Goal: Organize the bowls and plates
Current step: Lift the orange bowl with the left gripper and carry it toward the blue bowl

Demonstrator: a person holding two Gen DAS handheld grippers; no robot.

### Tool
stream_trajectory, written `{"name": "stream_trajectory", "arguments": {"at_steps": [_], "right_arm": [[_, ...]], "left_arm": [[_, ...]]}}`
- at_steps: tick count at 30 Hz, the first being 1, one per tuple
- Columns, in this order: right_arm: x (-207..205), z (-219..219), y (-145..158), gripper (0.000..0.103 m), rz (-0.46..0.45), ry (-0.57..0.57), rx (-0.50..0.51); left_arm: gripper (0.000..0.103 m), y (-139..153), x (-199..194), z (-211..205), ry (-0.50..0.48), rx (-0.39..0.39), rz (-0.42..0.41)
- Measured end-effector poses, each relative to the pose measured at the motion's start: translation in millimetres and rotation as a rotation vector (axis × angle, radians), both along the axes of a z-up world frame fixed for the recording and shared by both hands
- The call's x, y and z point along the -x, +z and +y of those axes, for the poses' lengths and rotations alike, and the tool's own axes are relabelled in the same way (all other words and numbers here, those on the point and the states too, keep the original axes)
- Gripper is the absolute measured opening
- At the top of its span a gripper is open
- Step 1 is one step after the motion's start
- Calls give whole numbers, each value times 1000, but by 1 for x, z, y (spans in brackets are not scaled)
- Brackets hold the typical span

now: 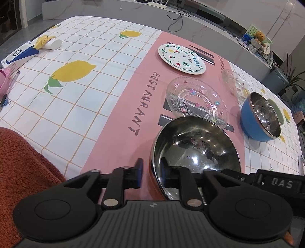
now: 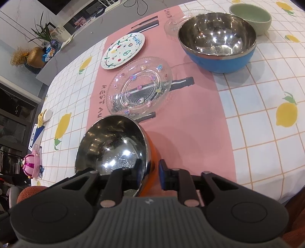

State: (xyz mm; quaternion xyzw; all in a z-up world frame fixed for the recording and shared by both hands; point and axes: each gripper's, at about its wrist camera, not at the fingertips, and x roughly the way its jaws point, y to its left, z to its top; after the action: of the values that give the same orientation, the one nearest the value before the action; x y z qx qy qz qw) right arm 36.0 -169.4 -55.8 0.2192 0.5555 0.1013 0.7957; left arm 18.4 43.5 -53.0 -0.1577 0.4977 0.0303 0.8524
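Observation:
An orange bowl with a steel inside (image 1: 194, 150) is held by both grippers. My left gripper (image 1: 151, 174) is shut on its left rim, one finger inside and one outside. My right gripper (image 2: 149, 174) is shut on its right rim; the bowl (image 2: 114, 145) tilts to the left in that view. Beyond it lie a clear glass plate (image 1: 196, 99) (image 2: 140, 86) and a white painted plate (image 1: 182, 59) (image 2: 123, 51). A blue steel bowl (image 1: 261, 118) (image 2: 217, 40) stands to the right, with a green bowl (image 2: 250, 16) and a small glass bowl (image 1: 236, 84) behind.
A pink placemat (image 1: 122, 106) lies on the lemon-print tablecloth (image 1: 72, 76). At the left edge are a box (image 1: 21, 54), a white cup (image 1: 54, 44), pens (image 1: 9, 87) and a pink toy (image 2: 31, 165). A rust-coloured cloth (image 1: 24, 167) is at the near edge.

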Motion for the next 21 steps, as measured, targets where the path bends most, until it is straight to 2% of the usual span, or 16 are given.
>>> {"name": "stream_trajectory", "arguments": {"at_steps": [3,10,12,14,19,21], "right_arm": [[0,-1,3,40,-13,-5,21],[3,-5,14,53,-43,-15,50],[5,-6,21,63,-65,-24,61],[6,-10,29,64,-95,-37,67],[9,-22,49,69,-174,-73,112],[8,-29,54,74,-198,-93,125]], "left_arm": [[49,3,1,1,11,-9,-19],[57,23,6,-5,3,-82,-100],[60,32,8,-8,-3,-111,-135],[60,39,8,-13,-18,-127,-157],[61,49,5,-26,-67,-78,-174],[61,51,2,-31,-81,-43,-172]]}}
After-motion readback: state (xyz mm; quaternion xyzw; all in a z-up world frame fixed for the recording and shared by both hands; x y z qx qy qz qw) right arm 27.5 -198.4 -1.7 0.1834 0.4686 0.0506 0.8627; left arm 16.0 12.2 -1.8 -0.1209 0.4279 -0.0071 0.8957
